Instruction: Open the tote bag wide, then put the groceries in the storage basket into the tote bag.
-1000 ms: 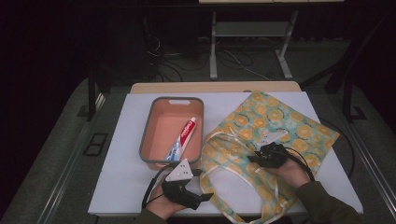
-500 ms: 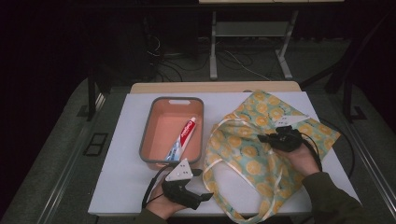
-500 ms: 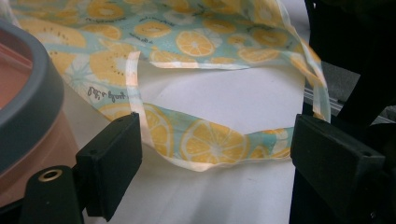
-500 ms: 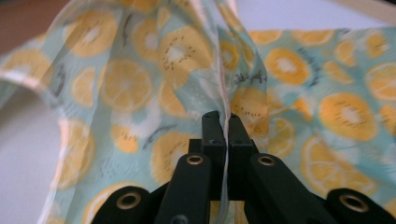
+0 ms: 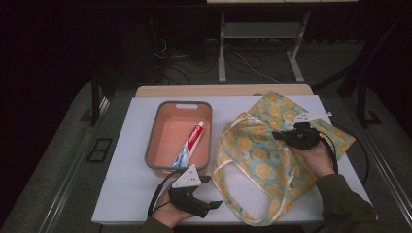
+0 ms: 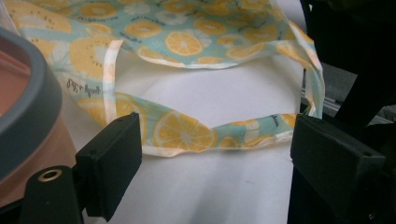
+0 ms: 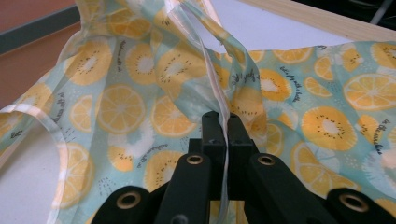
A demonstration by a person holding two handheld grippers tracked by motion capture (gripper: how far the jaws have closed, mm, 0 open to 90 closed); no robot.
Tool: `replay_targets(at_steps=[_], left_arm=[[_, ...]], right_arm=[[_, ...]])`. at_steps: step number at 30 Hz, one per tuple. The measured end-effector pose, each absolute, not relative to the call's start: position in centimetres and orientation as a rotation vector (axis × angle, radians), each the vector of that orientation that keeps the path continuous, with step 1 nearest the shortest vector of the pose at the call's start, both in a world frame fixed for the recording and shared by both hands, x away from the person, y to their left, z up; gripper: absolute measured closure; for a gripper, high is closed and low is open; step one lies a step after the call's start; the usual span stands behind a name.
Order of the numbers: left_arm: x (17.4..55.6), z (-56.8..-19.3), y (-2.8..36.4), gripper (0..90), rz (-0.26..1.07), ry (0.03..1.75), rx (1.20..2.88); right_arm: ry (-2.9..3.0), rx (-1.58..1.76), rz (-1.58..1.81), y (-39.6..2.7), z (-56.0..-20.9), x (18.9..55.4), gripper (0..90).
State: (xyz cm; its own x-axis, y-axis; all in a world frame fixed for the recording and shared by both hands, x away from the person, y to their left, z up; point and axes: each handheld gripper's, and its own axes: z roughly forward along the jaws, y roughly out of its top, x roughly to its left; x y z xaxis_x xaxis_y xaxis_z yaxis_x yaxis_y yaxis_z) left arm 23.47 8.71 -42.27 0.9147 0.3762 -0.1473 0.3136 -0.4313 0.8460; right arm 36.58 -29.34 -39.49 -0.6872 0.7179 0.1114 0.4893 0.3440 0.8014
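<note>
A lemon-print tote bag (image 5: 257,155) lies on the right half of the white table (image 5: 126,184). My right gripper (image 5: 281,136) is shut on the bag's thin rim (image 7: 219,93) and holds that edge up off the table, so the fabric drapes from its jaws (image 7: 223,125). At the near edge, left of the bag, my left gripper (image 5: 210,192) stands open with nothing in it. Just beyond its jaws (image 6: 219,156) one of the bag's handle straps (image 6: 187,135) lies on the table.
A salmon bin with a grey rim (image 5: 153,141) sits left of the bag and holds a toothpaste tube (image 5: 192,143). The bin's wall (image 6: 23,102) is close beside my left gripper. A wooden strip (image 5: 223,91) runs along the table's far edge.
My right gripper has risen and moved away to the right with the bag's rim in it, pulling the fabric up. The left gripper has stayed still.
</note>
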Motion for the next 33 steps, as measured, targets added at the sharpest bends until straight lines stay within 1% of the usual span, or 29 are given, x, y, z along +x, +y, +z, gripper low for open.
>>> replay_targets(at_steps=[10,17,22,27,30,33], left_arm=[[23.6,-40.0,8.5,14.9,0.053,0.457,2.003],[25.3,-37.6,9.0,14.1,0.091,0.488,1.970],[27.3,-35.9,9.5,12.8,0.157,0.519,1.960],[30.4,-35.0,10.5,13.2,0.235,0.603,1.964],[32.4,-35.2,11.3,14.6,0.275,0.670,1.966],[34.2,-35.8,12.0,18.6,0.305,0.736,1.976]], right_arm=[[2.365,1.080,1.263,-29.5,-39.6,36.5,89.0],[2.376,1.066,1.268,-29.4,-39.6,36.6,89.0],[2.378,1.065,1.271,-29.4,-39.6,36.6,89.0],[2.377,1.066,1.283,-29.5,-39.6,36.6,89.0],[2.380,1.065,1.282,-29.5,-39.6,36.5,89.0],[2.381,1.058,1.276,-29.4,-39.6,36.5,89.0]])
